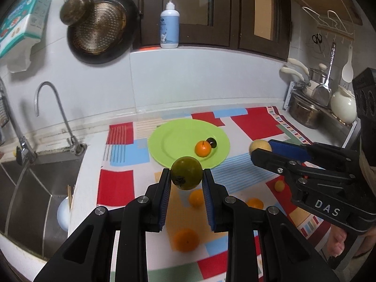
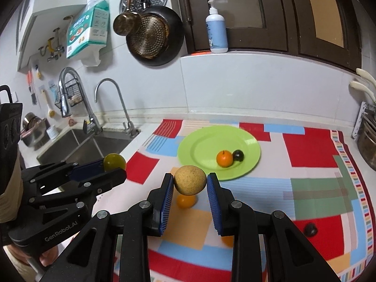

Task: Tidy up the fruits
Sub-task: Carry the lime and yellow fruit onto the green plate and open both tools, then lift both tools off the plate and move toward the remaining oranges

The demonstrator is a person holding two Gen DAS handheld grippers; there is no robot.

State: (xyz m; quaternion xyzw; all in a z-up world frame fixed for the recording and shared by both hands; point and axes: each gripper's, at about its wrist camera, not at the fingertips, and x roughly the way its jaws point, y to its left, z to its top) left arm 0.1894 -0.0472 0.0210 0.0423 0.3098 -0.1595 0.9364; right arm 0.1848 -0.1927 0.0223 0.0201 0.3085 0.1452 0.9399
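My left gripper (image 1: 186, 176) is shut on a round green fruit (image 1: 186, 175) and holds it above the patterned cloth, just short of the green plate (image 1: 169, 145). My right gripper (image 2: 190, 181) is shut on a tan speckled fruit (image 2: 189, 180), also in the air in front of the plate (image 2: 199, 145). An orange fruit (image 1: 202, 148) and a small dark fruit (image 1: 212, 142) lie on the plate. Several orange fruits (image 1: 186, 239) and a small yellow one (image 1: 279, 185) lie on the cloth below. The right gripper shows in the left wrist view (image 1: 260, 150); the left gripper shows in the right wrist view (image 2: 112, 166).
A sink (image 1: 35, 188) with taps lies to the left. Pots and utensils (image 1: 317, 98) stand at the right. A soap bottle (image 1: 169, 23) is on the ledge; pans (image 1: 101, 25) hang on the wall. A dark fruit (image 2: 310, 229) lies on the cloth at the right.
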